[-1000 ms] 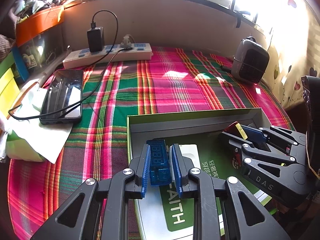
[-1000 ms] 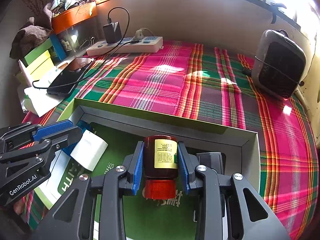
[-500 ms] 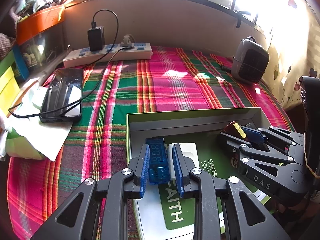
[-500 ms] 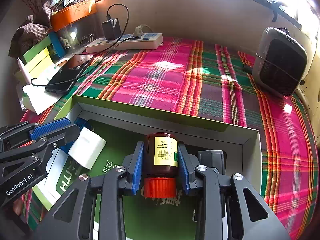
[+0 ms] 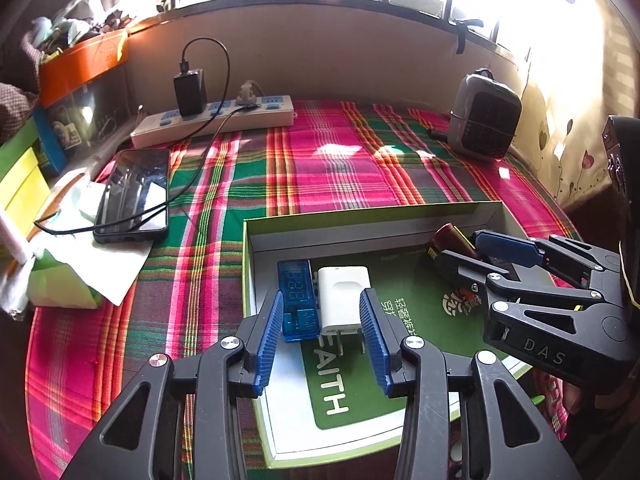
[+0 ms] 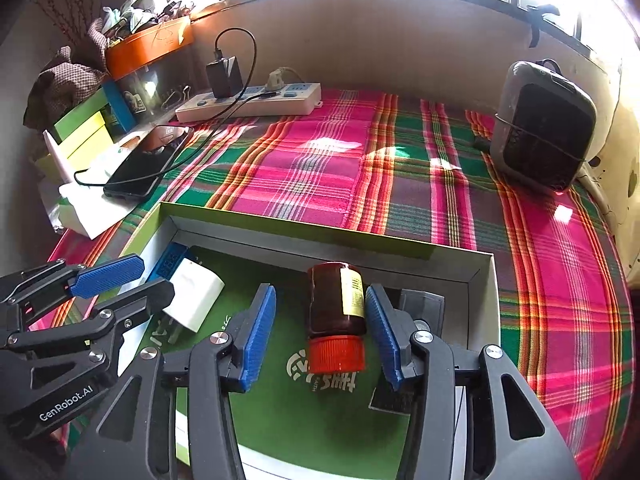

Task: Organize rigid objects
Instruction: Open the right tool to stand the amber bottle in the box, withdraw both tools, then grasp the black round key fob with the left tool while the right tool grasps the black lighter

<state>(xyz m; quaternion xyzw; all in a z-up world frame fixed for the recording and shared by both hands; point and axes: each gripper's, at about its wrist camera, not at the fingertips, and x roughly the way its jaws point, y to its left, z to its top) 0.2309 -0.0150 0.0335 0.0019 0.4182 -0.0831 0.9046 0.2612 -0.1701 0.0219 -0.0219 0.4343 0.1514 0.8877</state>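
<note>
Fingers [image 5: 269,343] of the left gripper [image 5: 322,340] stand spread apart, gripping nothing; the translucent blue USB meter with digit display [image 5: 298,300] and the white plastic plug adapter [image 5: 345,298] lie side by side between them on the green floor of the shallow green-rimmed cardboard box [image 5: 360,219]. The right gripper [image 6: 320,338] is likewise spread, its blue pads clear of the dark red bottle with orange cap and yellow label [image 6: 336,316], which lies on its side in the box. Only the right wrist view shows a grey flat object [image 6: 422,304] beside the bottle at the box wall. The box rests on a plaid-covered surface [image 5: 320,168]. Beyond it are a white power strip [image 5: 216,120], a black smartphone [image 5: 134,196] and a grey heater [image 6: 544,132].
</note>
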